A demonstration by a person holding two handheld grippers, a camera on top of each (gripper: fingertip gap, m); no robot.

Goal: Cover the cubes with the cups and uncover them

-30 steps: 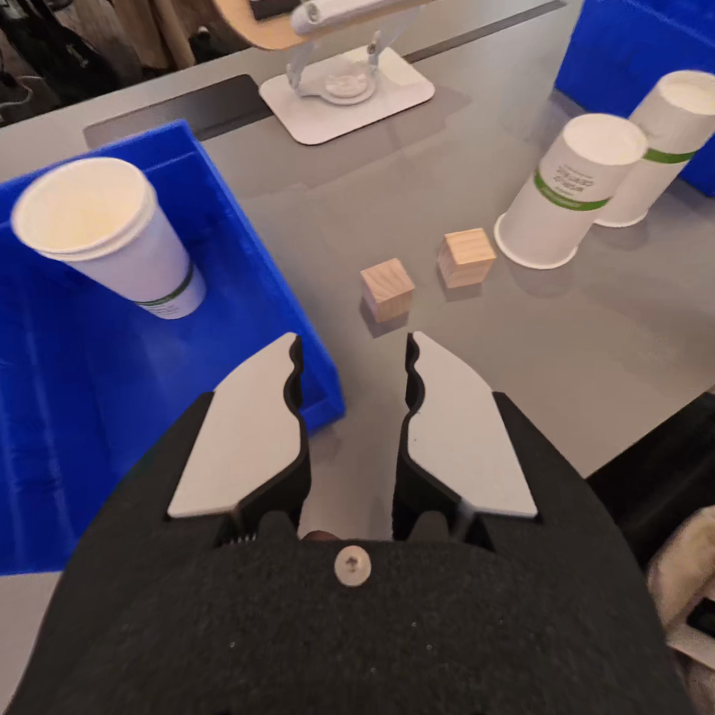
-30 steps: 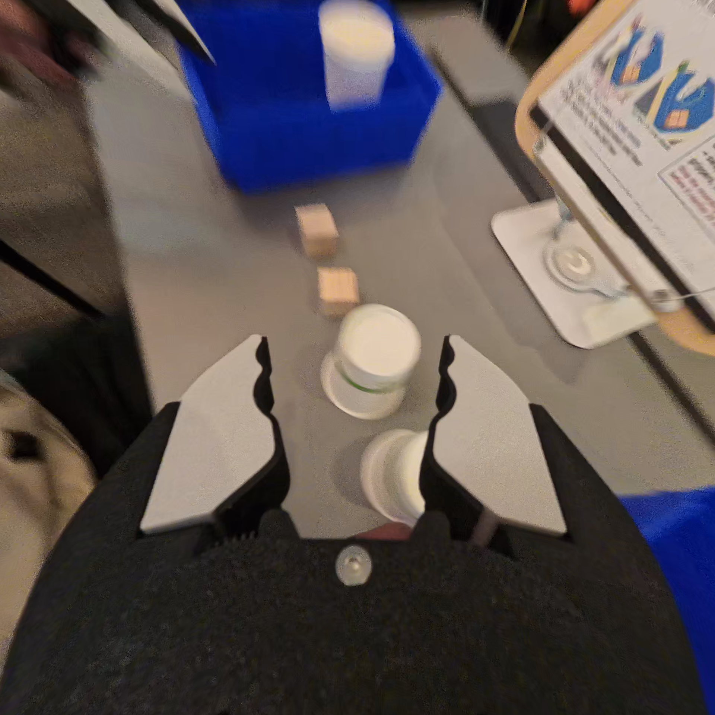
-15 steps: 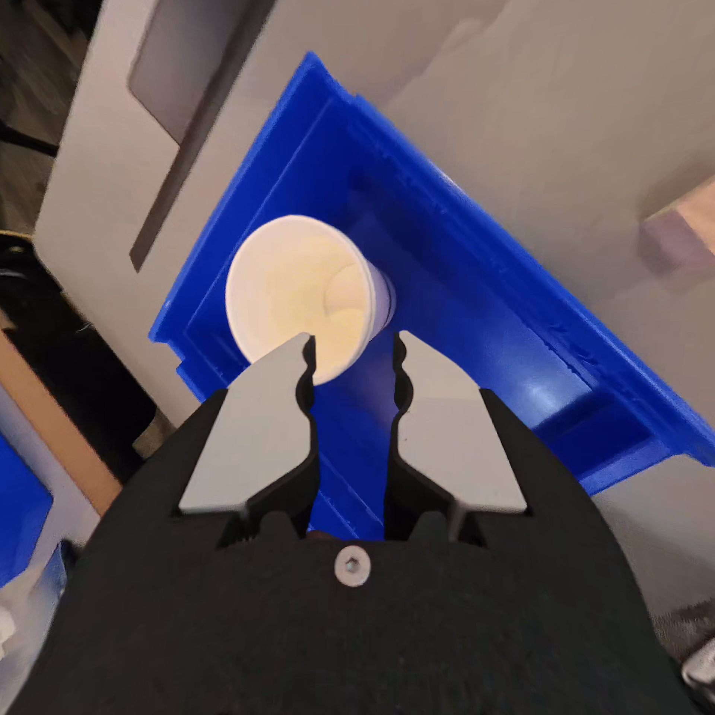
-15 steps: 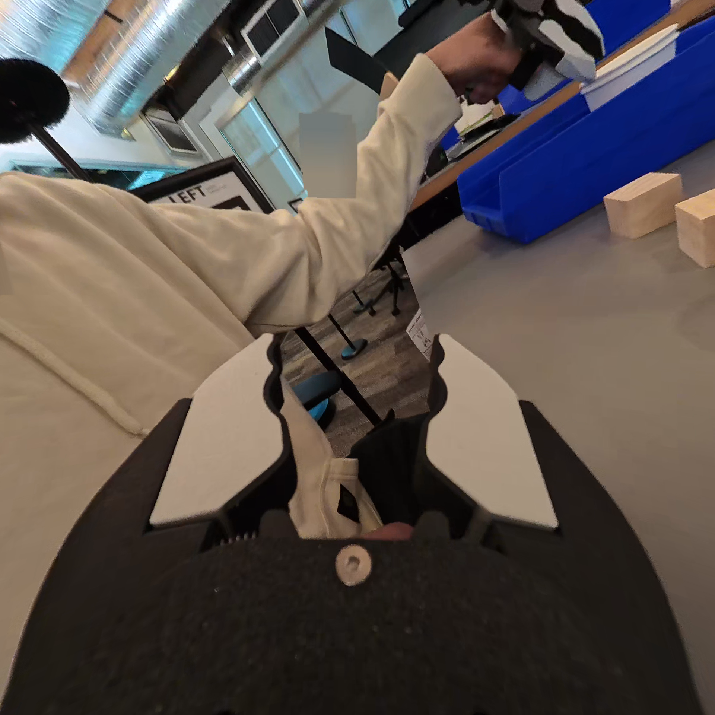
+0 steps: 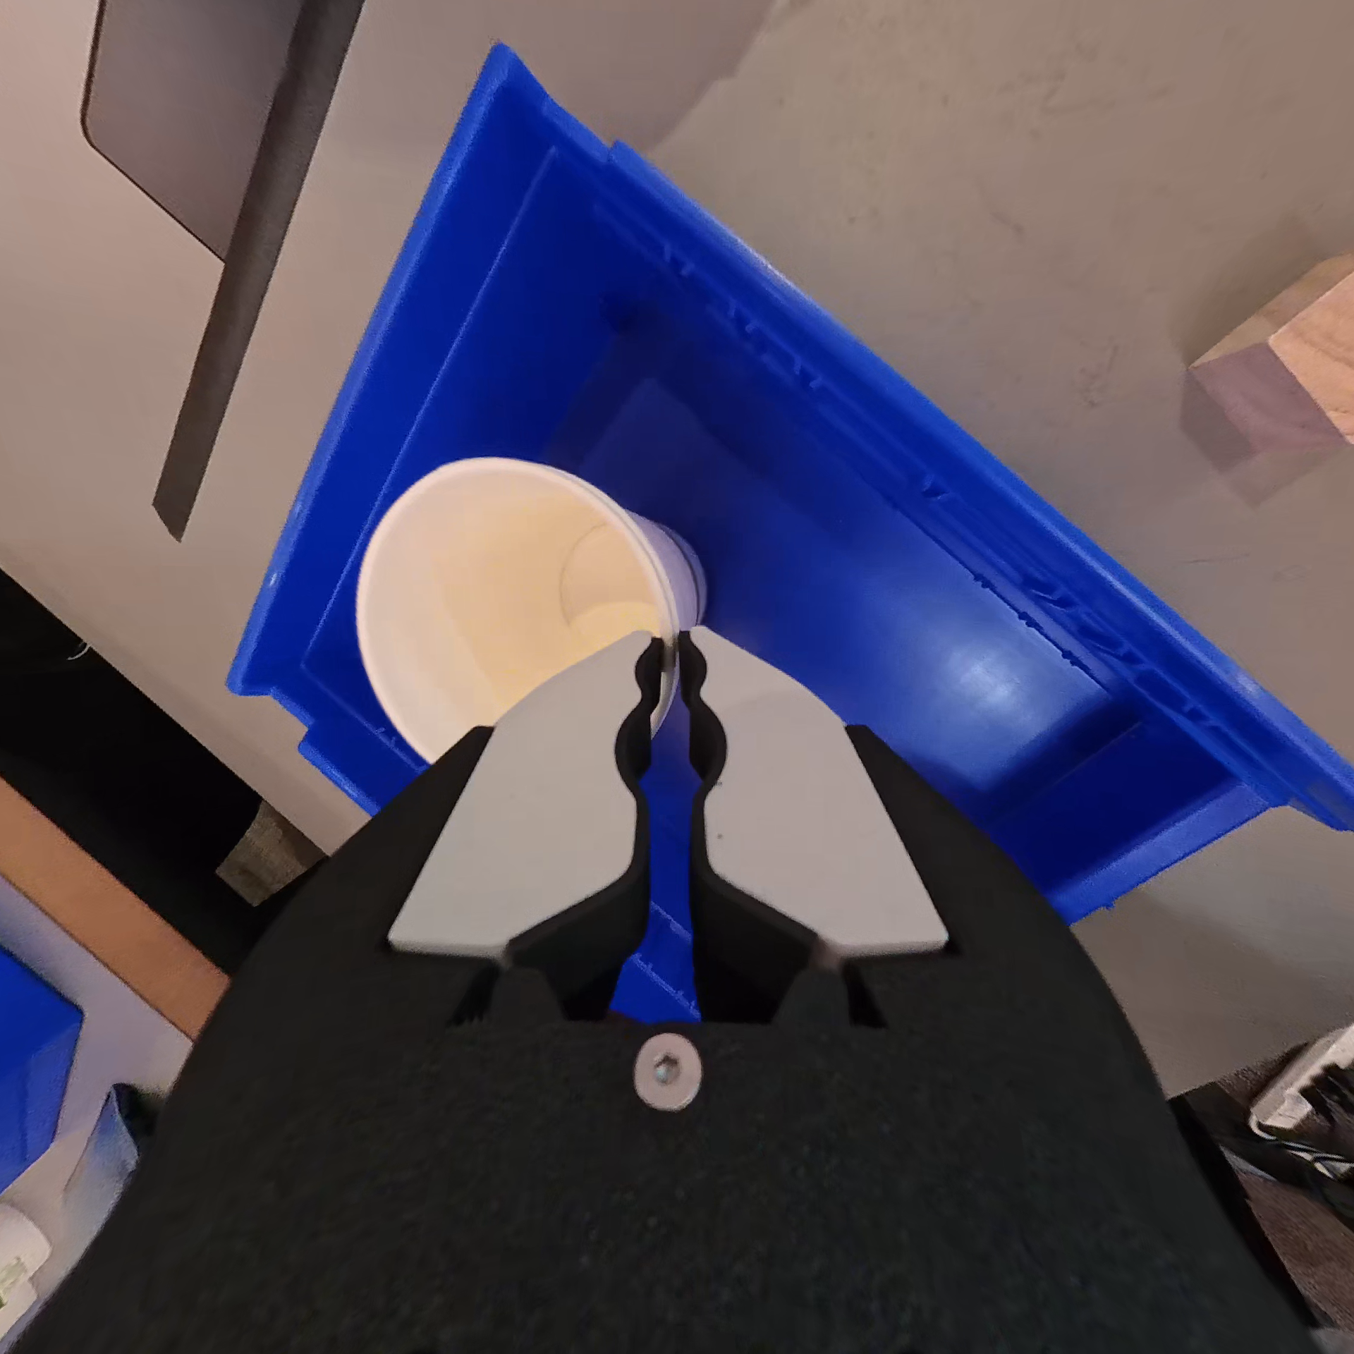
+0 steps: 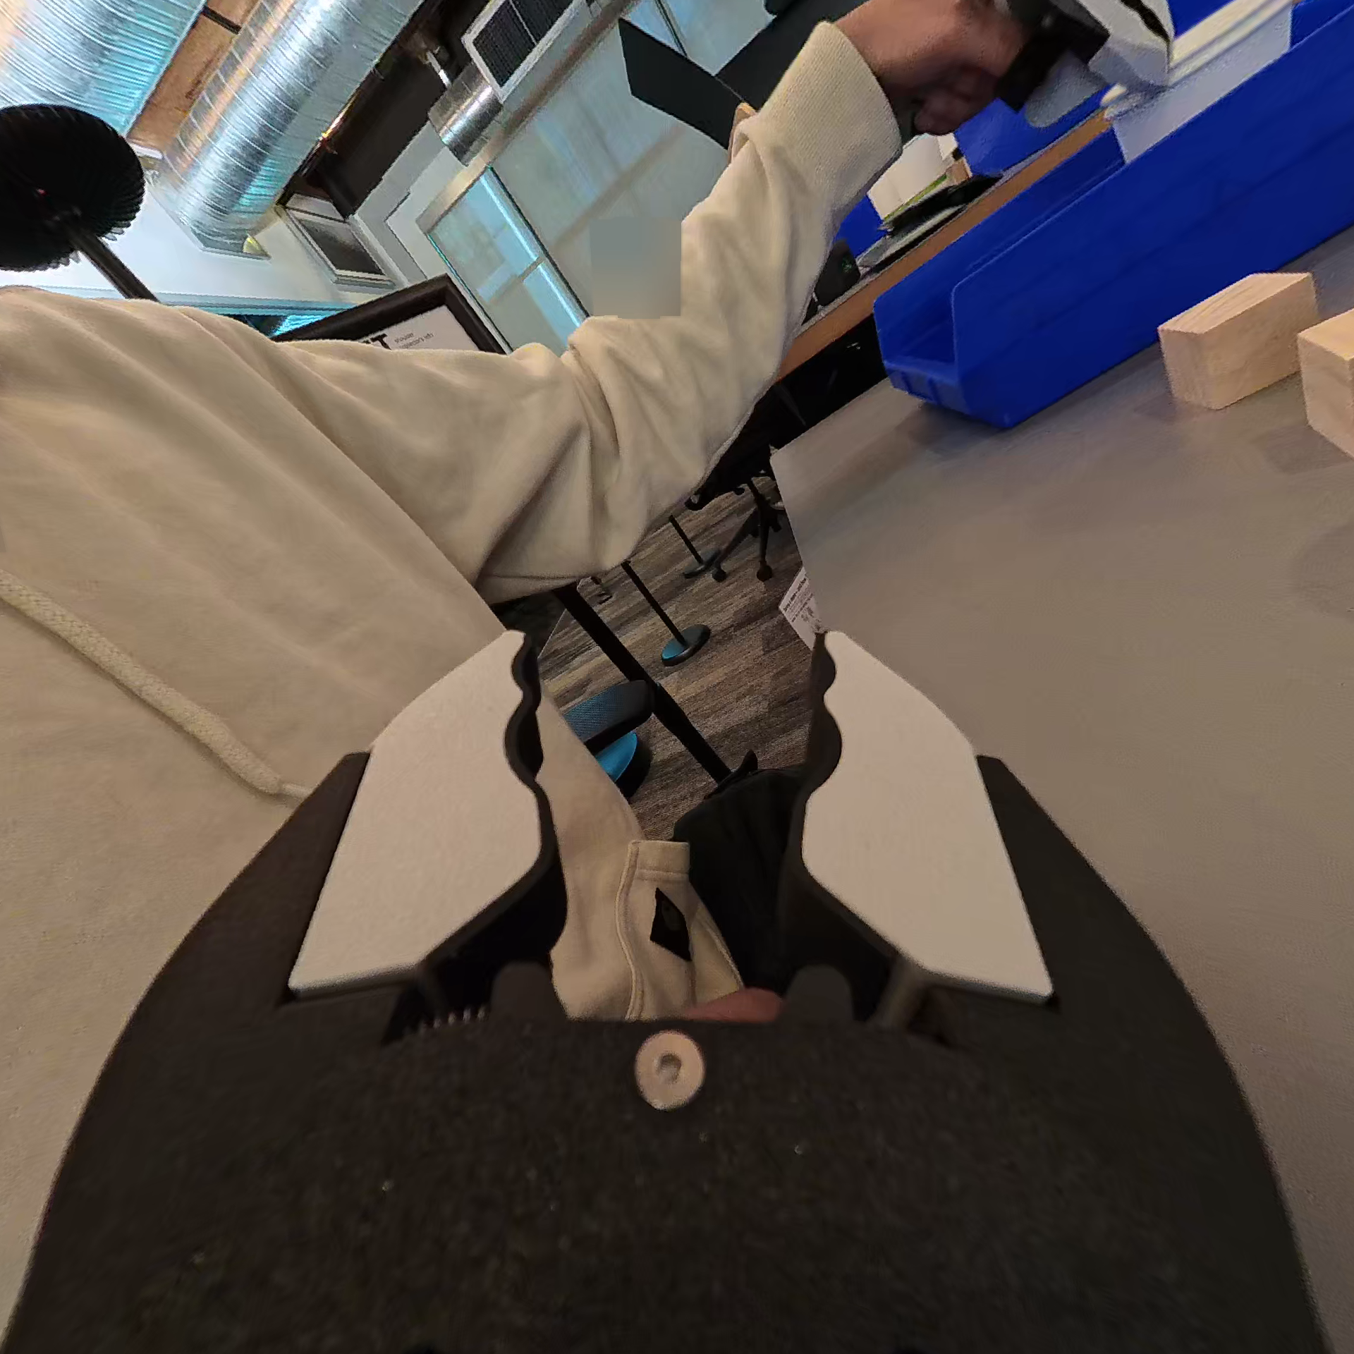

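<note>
In the left wrist view, a white paper cup (image 5: 483, 586) stands mouth-up in a blue bin (image 5: 916, 586). My left gripper (image 5: 667, 641) is above it, shut on the cup's near rim, with one finger inside the cup and one outside. A wooden cube (image 5: 1289, 366) lies on the grey table at the right edge. My right gripper (image 6: 674, 645) is open and empty, low at the table's edge and pointing off it. Two wooden cubes (image 6: 1238, 337) (image 6: 1330, 381) lie on the table at the far right of the right wrist view, beside the blue bin (image 6: 1099, 256).
A person's cream sleeve (image 6: 659, 330) spans the right wrist view, its hand holding the left gripper's body (image 6: 1084, 44) above the bin. The grey table (image 6: 1099, 659) runs along the right. The floor and chair bases show beyond its edge. A dark slot (image 5: 220, 293) runs along the tabletop behind the bin.
My left gripper swung from the cubes to over the bin, came down on the cup and closed on its rim. My right gripper turned away from the upturned cups toward the table's edge and stayed open.
</note>
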